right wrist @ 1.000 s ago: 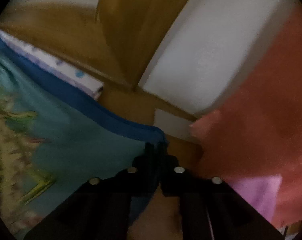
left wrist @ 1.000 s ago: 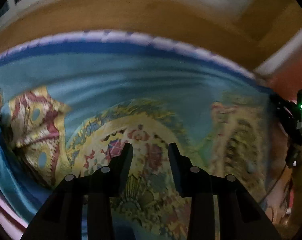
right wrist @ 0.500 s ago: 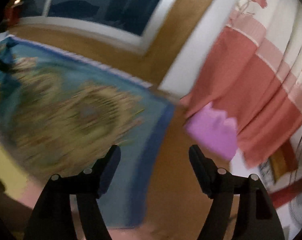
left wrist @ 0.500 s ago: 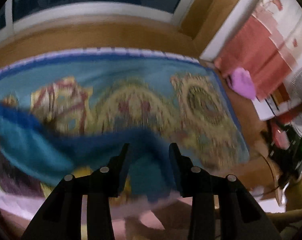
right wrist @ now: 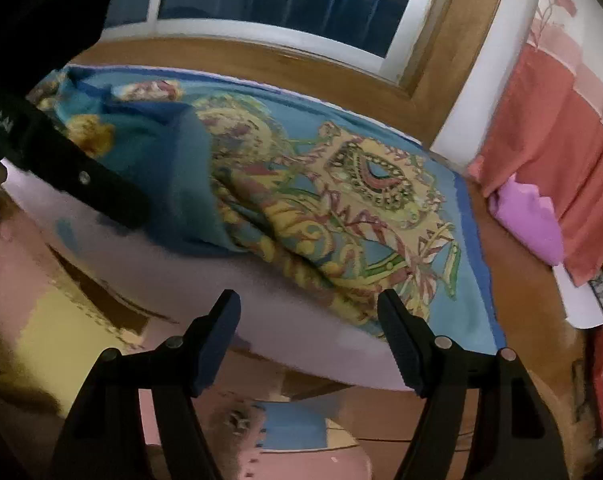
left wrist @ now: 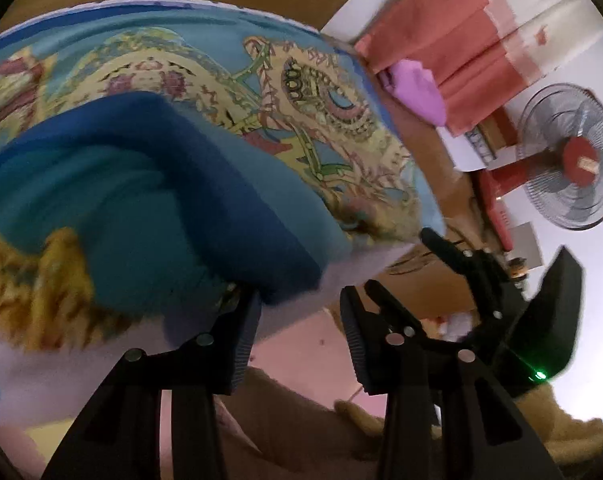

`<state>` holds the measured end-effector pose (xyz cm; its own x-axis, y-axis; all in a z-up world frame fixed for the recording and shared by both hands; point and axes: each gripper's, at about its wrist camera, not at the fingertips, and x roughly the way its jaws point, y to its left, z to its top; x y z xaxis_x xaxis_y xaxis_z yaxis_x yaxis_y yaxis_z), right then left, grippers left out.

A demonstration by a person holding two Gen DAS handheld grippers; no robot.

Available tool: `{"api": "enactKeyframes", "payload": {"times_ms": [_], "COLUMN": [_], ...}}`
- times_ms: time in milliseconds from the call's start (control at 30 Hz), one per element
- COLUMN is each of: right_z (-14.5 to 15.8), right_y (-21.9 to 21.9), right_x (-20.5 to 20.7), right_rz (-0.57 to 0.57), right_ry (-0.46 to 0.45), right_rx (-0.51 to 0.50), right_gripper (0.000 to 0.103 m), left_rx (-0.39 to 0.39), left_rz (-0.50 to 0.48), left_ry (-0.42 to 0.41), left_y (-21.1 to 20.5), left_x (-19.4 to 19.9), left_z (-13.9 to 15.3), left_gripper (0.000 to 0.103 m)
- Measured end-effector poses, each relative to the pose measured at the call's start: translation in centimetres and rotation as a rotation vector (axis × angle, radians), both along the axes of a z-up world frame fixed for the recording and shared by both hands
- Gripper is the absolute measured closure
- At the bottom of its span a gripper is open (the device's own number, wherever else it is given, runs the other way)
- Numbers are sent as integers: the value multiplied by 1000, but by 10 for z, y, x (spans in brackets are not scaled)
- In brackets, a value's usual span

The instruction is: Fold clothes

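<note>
Right wrist view: one patterned cloth, two grippers, jaws apart

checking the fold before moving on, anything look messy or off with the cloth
Yes. The blue patterned cloth is only partly folded: its left portion is heaped in a rumpled blue bunch instead of lying flat, with uneven edges. Both the left hand-held gripper and the right hand-held gripper are open, holding nothing.

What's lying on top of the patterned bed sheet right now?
A rumpled blue cloth lies on the patterned sheet's left part. Whatever is beneath the heap is covered. Nothing lies on the sheet's right half.
</note>
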<state>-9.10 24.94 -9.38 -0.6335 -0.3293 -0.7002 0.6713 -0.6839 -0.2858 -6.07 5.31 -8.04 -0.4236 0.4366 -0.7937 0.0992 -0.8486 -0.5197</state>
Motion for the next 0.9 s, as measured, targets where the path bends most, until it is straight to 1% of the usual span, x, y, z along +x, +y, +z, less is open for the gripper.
{"api": "enactKeyframes", "payload": {"times_ms": [67, 133, 167, 200, 233, 267, 333, 400, 433, 567, 633, 667, 800, 900], "right_z": [-3, -1, 0, 1, 2, 3, 5, 10, 12, 20, 18, 17, 12, 13], "right_y": [2, 8, 10, 12, 13, 14, 16, 14, 13, 11, 14, 15, 20, 30], "right_x": [-10, -14, -15, -16, -17, -17, -19, -23, -25, -36, -54, -63, -100, -133], "right_rz": [-34, -58, -65, -67, -69, -70, -69, -58, -53, -40, -64, -76, -123, -172], "right_ry": [-15, -41, -54, -67, -81, -95, -112, -90, -80, -41, -34, -31, -19, 2], "right_rx": [-7, -41, -57, -71, -85, -98, -122, -135, -142, -165, -159, -157, -146, -139], "right_gripper": [31, 31, 31, 31, 31, 31, 31, 31, 31, 31, 31, 31, 31, 31], "left_rx": [-26, 6, 39, 72, 77, 83, 93, 101, 77, -27, -75, -88, -111, -115], "left_rz": [4, -5, -14, -24, -31, -39, -55, -68, -69, -44, -17, 7, 107, 181], "left_ry": [-19, -15, 0, 14, 23, 37, 90, 163, 205, 274, 265, 247, 201, 186], "left_y": [5, 7, 8, 8, 8, 8, 7, 5, 2, -18, -29, -37, -63, -86], "left_x": [-7, -12, -13, -15, -17, -20, -27, -40, -52, -106, -136, -155, -199, -218], "left_z": [-6, -9, -8, -6, -2, 3, 24, 52, 68, 102, 101, 97, 78, 67], "left_gripper": [62, 62, 64, 79, 85, 91, 96, 97, 97, 97, 97, 97, 97, 97]}}
